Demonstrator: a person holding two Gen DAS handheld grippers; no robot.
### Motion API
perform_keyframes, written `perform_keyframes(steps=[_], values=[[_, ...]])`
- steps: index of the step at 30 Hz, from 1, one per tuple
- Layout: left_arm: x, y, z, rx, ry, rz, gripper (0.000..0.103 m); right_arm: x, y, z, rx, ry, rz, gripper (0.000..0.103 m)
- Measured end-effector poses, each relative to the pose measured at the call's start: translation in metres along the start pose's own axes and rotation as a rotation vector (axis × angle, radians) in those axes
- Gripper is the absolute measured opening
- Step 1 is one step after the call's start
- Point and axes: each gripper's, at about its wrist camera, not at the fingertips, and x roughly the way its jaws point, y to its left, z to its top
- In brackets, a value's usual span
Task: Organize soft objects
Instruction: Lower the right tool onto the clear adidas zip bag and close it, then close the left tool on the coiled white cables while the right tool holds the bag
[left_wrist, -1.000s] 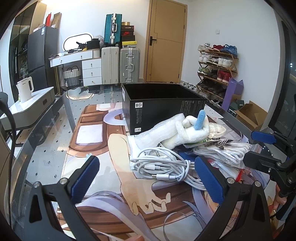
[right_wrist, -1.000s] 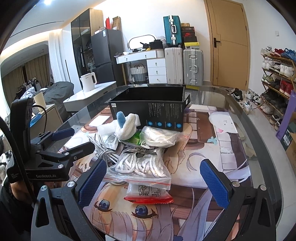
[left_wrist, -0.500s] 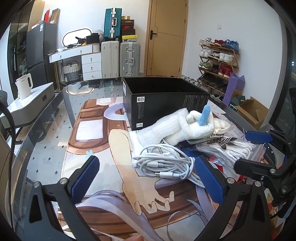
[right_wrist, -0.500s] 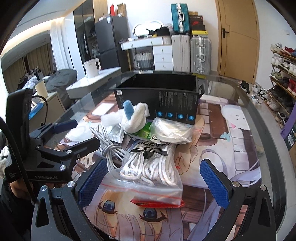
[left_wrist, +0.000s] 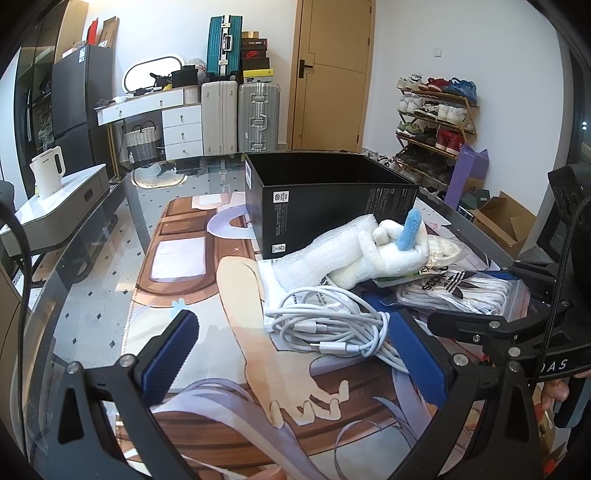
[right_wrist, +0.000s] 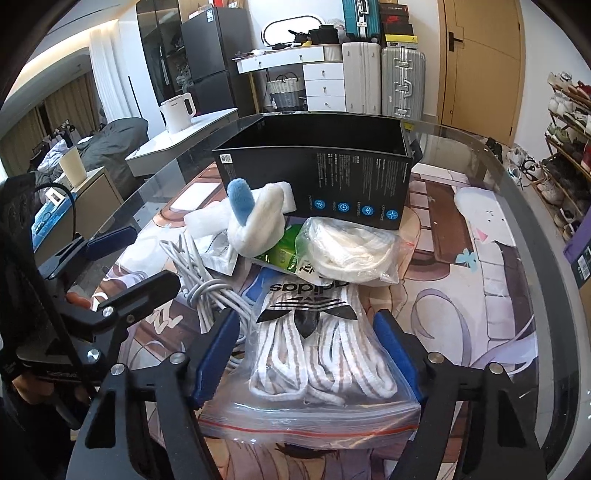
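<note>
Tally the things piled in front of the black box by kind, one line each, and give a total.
Zip bags of white laces: 2, an adidas bag between the right gripper pads and a second bag behind it
White cable bundle: 1
White plush toy with blue ear: 1
White foam wrap roll: 1
Green packet: 1
Total: 6

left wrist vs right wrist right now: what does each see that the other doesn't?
Left wrist only: the open left gripper over the bare mat, and cardboard boxes on the floor.
Right wrist only: the right gripper, which has just been closing, straddling the zip bag of white laces, and a second bag of white cord.
Both: black box, white plush, cable bundle.
</note>
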Motion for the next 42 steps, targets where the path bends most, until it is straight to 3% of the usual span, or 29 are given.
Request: perform_keyframes(steps=[4, 5, 6, 13, 18, 30, 37, 42], values=[[0.000, 0.001, 0.000, 0.003, 0.004, 0.000, 0.103, -0.008, 0.000, -0.005, 0.005, -0.034, 0.017, 0.073], [0.001, 0.000, 0.000, 0.006, 0.008, 0.000, 0.103, -0.011, 0.000, -0.006, 0.004, -0.045, 0.020, 0.058], [0.001, 0.000, 0.000, 0.008, 0.012, 0.001, 0.103, -0.013, -0.002, -0.006, 0.007, -0.050, 0.022, 0.055], [0.005, 0.001, 0.004, 0.009, 0.047, 0.014, 0.103, -0.024, -0.002, -0.015, -0.014, -0.092, 0.023, 0.051], [0.000, 0.003, 0.008, -0.004, 0.052, 0.026, 0.103, -0.043, -0.014, -0.018, 0.040, -0.173, 0.086, 0.049], [0.015, -0.015, 0.004, -0.034, 0.122, -0.010, 0.103, -0.090, -0.018, -0.017, 0.050, -0.306, 0.132, 0.049], [0.038, -0.018, 0.006, -0.090, 0.203, 0.011, 0.103, -0.094, -0.018, -0.017, 0.044, -0.313, 0.108, 0.049], [0.042, -0.015, 0.005, -0.097, 0.219, -0.001, 0.103, -0.087, -0.021, -0.018, 0.035, -0.307, 0.097, 0.049]])
